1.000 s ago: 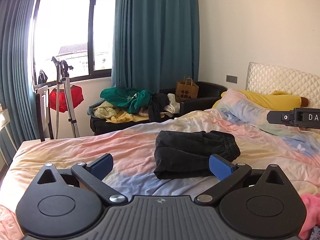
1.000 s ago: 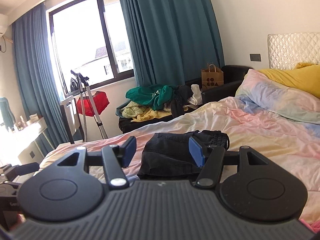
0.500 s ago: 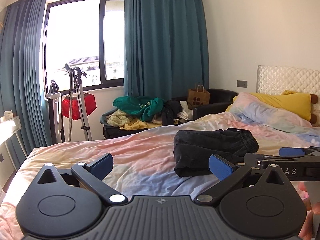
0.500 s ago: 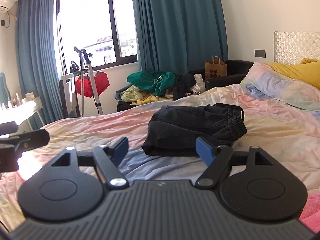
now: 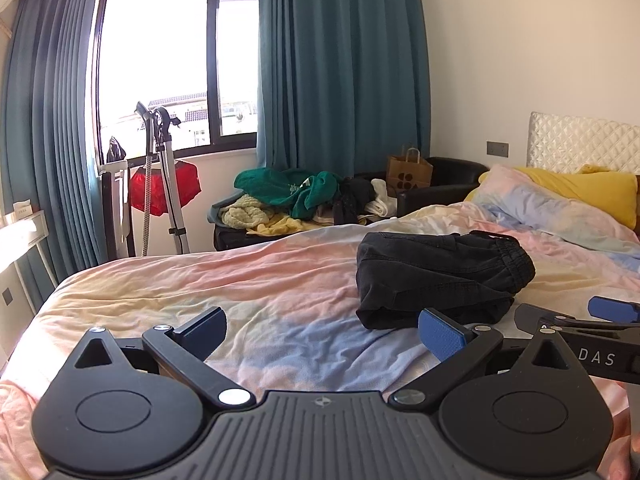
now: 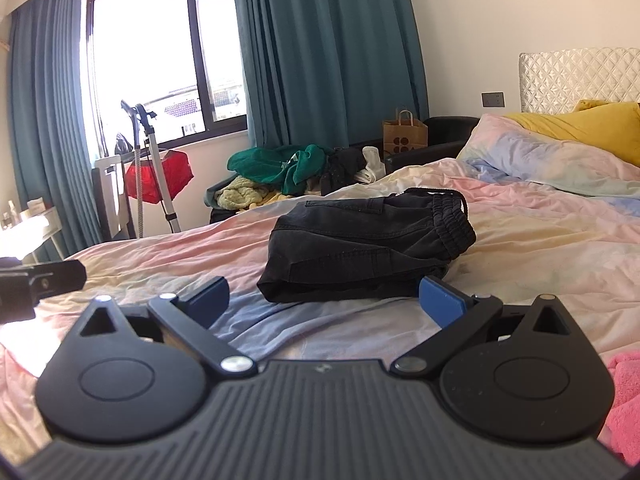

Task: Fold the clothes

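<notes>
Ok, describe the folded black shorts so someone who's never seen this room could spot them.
Find the bed with the pastel tie-dye cover. In its middle lie the black shorts, folded into a compact bundle with an elastic waistband facing the yellow pillow. They are the only dark item on the bed.

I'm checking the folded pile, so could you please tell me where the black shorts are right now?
The black shorts lie folded on the pastel bed, centre in the right wrist view and right of centre in the left, just beyond both open grippers, waistband toward the yellow pillow.

Ahead of you, a brown paper bag [image 5: 409,171] stands on a black armchair [image 5: 448,178] between teal curtains [image 5: 340,68] and the quilted headboard [image 5: 586,142].
</notes>
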### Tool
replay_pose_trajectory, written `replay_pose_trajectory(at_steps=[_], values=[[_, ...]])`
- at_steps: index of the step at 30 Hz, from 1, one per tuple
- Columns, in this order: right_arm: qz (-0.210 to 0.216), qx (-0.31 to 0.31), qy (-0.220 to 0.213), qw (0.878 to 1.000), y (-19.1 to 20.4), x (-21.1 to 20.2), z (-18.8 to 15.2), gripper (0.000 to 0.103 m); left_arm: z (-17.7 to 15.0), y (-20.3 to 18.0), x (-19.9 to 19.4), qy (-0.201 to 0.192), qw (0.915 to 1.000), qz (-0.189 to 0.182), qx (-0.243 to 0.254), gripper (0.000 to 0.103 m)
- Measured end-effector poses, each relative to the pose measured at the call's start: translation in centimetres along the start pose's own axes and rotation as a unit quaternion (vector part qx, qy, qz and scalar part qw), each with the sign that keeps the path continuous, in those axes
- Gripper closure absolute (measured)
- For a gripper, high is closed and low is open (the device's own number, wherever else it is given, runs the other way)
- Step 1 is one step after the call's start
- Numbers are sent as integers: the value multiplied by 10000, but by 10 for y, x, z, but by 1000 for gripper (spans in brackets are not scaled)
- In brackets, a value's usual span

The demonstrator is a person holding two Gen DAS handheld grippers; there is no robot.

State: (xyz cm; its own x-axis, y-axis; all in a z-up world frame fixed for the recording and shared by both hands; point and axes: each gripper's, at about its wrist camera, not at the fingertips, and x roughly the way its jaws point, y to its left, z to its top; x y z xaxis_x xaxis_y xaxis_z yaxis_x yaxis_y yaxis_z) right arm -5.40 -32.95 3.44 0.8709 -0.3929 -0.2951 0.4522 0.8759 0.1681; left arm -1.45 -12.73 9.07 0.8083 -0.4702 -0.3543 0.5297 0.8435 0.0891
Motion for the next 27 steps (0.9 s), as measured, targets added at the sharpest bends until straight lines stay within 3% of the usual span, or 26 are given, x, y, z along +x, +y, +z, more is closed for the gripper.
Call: replay_pose_trajectory(at_steps=[27], values=[[-188, -304, -48, 9994, 11, 3, -5, 0, -16, 1, -5, 103, 9999, 75, -73, 0]])
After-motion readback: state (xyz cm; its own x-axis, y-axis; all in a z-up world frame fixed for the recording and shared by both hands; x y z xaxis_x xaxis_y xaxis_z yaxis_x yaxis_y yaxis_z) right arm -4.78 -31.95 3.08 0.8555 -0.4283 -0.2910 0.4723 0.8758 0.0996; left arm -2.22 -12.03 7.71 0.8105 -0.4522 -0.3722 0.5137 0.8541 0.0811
